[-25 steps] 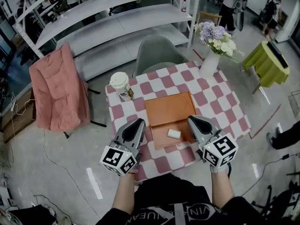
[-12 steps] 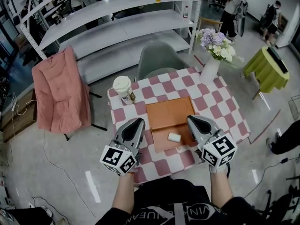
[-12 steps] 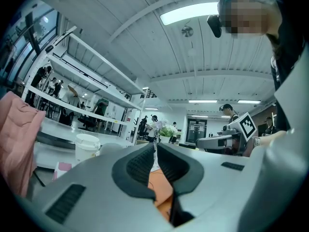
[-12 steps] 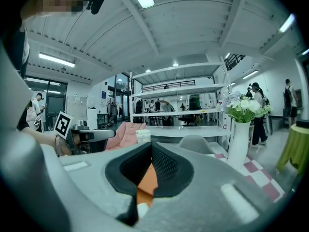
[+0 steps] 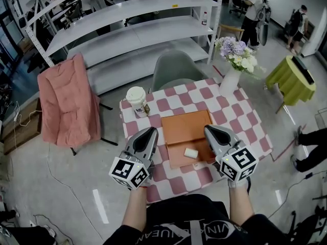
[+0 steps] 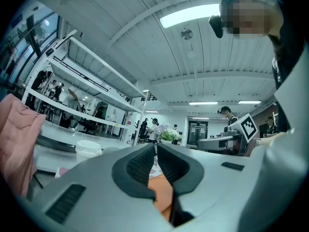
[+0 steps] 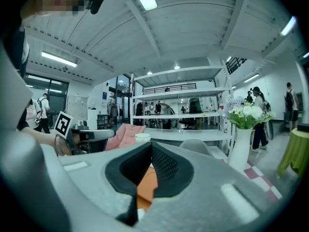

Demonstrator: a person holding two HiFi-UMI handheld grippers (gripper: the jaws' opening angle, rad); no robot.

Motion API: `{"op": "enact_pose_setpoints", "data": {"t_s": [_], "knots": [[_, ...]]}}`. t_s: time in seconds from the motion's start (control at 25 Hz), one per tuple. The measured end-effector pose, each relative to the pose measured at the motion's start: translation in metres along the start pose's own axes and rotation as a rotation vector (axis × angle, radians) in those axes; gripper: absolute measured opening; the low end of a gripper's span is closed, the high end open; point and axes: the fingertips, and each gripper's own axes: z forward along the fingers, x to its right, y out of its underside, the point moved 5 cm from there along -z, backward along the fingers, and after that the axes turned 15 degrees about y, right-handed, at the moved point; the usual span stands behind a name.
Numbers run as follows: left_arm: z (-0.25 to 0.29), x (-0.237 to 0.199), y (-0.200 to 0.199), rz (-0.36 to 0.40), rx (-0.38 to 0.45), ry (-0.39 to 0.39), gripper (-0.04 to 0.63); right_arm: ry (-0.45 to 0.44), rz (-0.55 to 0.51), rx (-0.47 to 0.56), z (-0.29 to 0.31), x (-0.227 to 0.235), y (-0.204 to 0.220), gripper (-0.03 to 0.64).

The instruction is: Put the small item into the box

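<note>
Small item [image 5: 191, 152] in orange box [image 5: 184, 129], right edge partly behind closed, empty right gripper [image 5: 207, 128]; left gripper [image 5: 153, 130] likewise closed, empty.

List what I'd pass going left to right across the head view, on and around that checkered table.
pink cloth → lidded paper cup → orange box → vase of flowers → green-draped table

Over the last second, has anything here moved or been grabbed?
Nothing was picked up or let go. Only the head view drifted: the table sits slightly lower in the picture. The left gripper and right gripper stay shut and empty either side of the box, the small item still inside it.
</note>
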Motion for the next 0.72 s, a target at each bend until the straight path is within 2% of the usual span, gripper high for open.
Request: {"op": "enact_pose_setpoints", "data": {"t_s": [0.56,0.72], "knots": [[0.0039,-0.0060,-0.0060,0.015,0.008,0.000,0.028,-0.001,-0.009,0.013,0.0066,0.0013,-0.0040,0.006],[0.0029,-0.0066,-0.0083,0.018,0.008,-0.004,0.028,-0.020,0.061,0.027,0.0071,0.0020,-0.0071,0.006]]}}
